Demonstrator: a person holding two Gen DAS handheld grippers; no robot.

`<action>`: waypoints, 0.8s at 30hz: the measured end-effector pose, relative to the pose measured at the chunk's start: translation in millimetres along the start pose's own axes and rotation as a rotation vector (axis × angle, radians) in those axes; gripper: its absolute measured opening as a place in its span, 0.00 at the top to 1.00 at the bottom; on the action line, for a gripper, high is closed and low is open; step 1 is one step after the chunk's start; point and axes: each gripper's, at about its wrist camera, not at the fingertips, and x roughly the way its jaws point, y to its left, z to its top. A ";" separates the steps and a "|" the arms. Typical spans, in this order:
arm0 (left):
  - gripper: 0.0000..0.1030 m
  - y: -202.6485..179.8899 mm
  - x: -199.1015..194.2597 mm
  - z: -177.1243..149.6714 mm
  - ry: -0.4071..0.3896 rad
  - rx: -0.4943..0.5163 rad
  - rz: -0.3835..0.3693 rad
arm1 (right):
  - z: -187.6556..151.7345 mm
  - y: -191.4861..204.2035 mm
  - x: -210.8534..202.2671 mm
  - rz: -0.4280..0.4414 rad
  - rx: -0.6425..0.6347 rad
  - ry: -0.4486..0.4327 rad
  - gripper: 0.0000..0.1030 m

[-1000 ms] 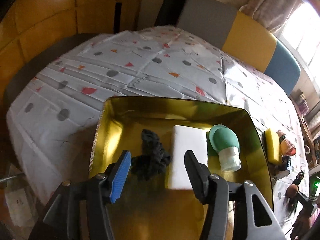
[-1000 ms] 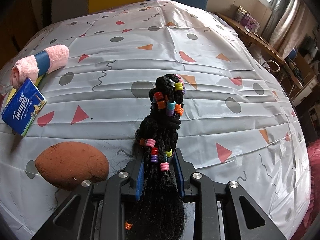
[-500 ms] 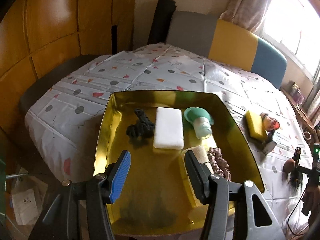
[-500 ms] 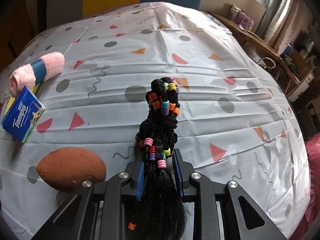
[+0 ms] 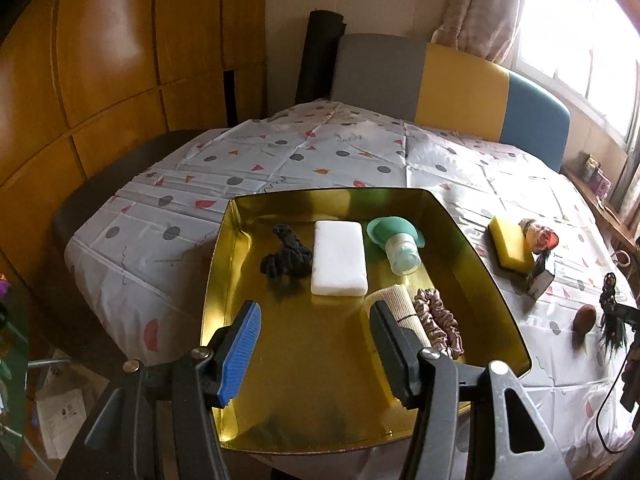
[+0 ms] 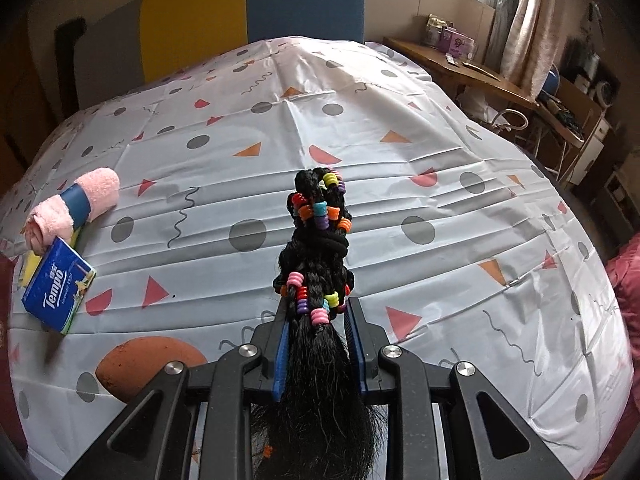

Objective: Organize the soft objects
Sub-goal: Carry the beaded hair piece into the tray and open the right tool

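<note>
My right gripper (image 6: pixel 318 344) is clenched on a beaded black braid hairpiece (image 6: pixel 318 248): the jaws pinch it just below the lower band of coloured beads, so the braided, beaded end sticks out ahead over the tablecloth (image 6: pixel 400 128) while the loose hair hangs back behind the fingers. I judge that a grip at the bound part keeps the strands from slipping. Beside it on the near left of the table lies a brown egg-shaped sponge (image 6: pixel 148 364), then a blue Tempo tissue pack (image 6: pixel 58 284) and a rolled pink towel (image 6: pixel 76 206) toward the left edge. My left gripper (image 5: pixel 316 344) is released, jaws wide and holding nothing, hovering over the near edge of the gold tray (image 5: pixel 224 272), probably waiting clear so the braid can come in. Inside the tray, nearest, lie a beige ribbed roll (image 5: pixel 398 300) and a pinkish scrunchie (image 5: pixel 438 320) touching it; farther in, a black fabric tangle (image 5: pixel 286 256), a white sponge block (image 5: pixel 339 262) and a green squeeze bottle (image 5: pixel 394 240). The bare near-left floor looks like the natural spot for the braid.
</note>
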 end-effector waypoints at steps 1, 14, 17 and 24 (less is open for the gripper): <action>0.44 -0.2 0.1 -0.7 0.003 0.002 0.000 | 0.2 -0.4 -0.4 0.009 0.006 -0.001 0.76; 0.44 10.7 -0.9 0.4 -0.001 -0.016 0.003 | 3.8 35.5 -47.9 0.245 0.011 -0.076 0.76; 0.44 12.9 -0.1 -0.9 0.004 -0.022 -0.002 | 2.2 68.0 -64.3 0.316 -0.050 -0.083 0.76; 0.44 23.5 -1.6 -2.5 -0.001 -0.044 0.005 | -12.1 175.7 -107.3 0.522 -0.253 -0.087 0.76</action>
